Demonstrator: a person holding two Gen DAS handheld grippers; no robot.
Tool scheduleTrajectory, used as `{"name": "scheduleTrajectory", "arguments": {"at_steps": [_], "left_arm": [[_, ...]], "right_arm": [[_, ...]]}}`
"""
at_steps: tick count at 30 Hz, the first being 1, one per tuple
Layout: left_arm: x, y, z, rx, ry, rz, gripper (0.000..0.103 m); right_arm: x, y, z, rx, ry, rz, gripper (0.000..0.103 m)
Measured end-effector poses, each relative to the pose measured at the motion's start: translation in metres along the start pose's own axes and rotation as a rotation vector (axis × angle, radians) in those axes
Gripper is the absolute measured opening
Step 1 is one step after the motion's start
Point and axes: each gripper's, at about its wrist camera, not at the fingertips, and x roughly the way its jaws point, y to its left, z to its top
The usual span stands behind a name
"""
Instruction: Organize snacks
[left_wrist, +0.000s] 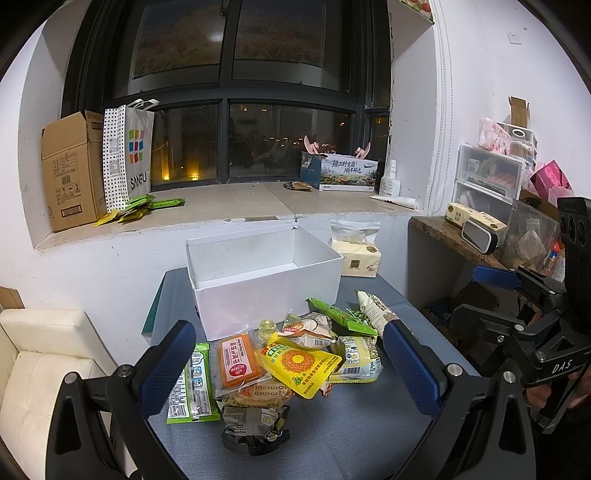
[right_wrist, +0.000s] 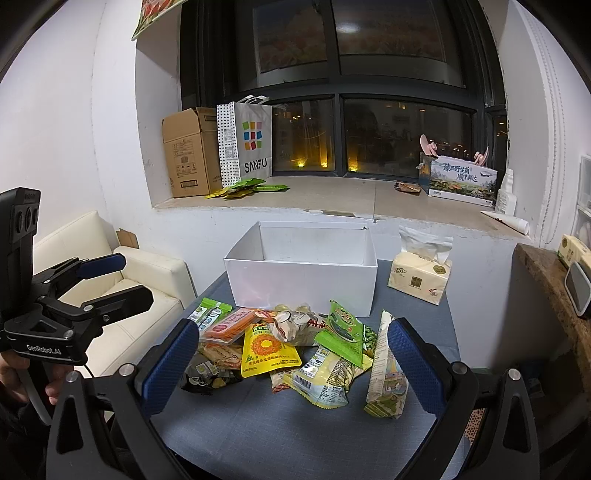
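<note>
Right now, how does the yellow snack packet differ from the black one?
The yellow packet lies flat on top of the pile, printed with an orange flower; the black packet sits at the pile's near edge, crumpled, partly under others. Both rest on the blue table, outside the white box.

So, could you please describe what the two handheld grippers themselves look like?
Both are black frames with silver bolts and two fingers faced in textured blue pads. The left gripper carries white "GenRobot.AI" lettering, a black camera block with round lenses on top, and a pale cable below. The right gripper is marked "DAS" and has a similar camera block.
</note>
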Motion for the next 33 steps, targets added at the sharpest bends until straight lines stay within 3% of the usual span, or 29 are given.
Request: {"name": "scheduleTrajectory", "arguments": {"at_steps": [33], "left_arm": [[-0.0012,-0.0001,0.0008,-0.004,-0.014,-0.003,0.103]], "right_arm": [[0.0051,-0.0051,-0.0016,0.022,0.017,0.001,0.103]]}}
